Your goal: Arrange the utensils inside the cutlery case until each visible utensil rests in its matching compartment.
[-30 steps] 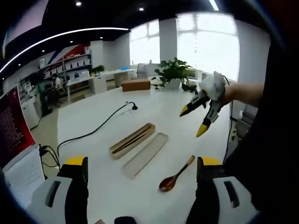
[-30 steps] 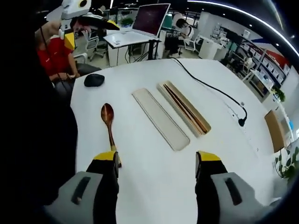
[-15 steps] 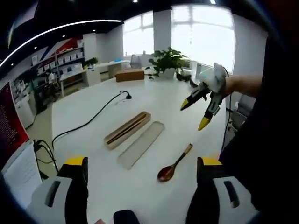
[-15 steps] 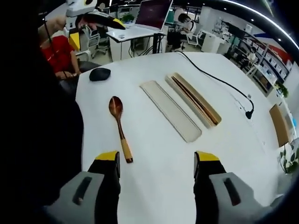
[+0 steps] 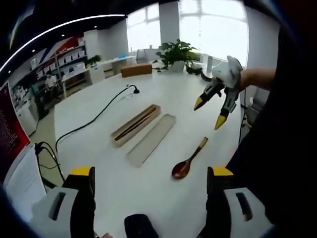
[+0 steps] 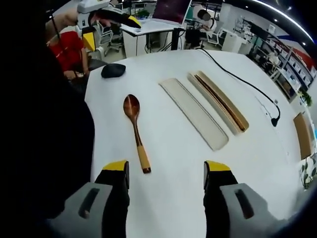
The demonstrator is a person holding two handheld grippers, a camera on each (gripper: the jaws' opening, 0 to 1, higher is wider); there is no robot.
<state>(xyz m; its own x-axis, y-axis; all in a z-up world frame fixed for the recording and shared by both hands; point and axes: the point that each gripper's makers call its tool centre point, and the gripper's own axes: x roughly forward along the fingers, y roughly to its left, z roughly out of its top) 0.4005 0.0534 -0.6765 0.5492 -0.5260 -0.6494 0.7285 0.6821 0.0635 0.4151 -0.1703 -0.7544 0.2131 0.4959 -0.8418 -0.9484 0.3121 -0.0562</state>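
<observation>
Spoon [image 6: 135, 130] flat on tabletop [image 6: 178, 163], apart from case [image 6: 218, 100], on the lid's far side. Lid [image 6: 193, 112] off, lying just beside and parallel to case; dark sticks, probably chopsticks, already in case.

Right gripper [image 6: 166, 171]: fingers wide apart, empty, above tabletop, with spoon handle end just ahead of the left-hand finger. Seen also from left gripper view [image 5: 215, 108], raised beyond spoon [image 5: 190, 159].

Left gripper [image 5: 149, 177]: fingers spread wide, empty, hanging back from case [image 5: 135, 125].

Step in hand, as judged: pick up spoon with right gripper.
- Straddle handle near mid-length, not the bowl; fingers across the handle's long axis.
- Descend until tips nearly touch tabletop before closing; handle lies low, risk of skidding.
- Lift level, carry over lid [image 5: 151, 146], align spoon lengthwise with case before lowering.

Mouse [image 6: 113, 70] at tabletop edge beyond spoon bowl.
</observation>
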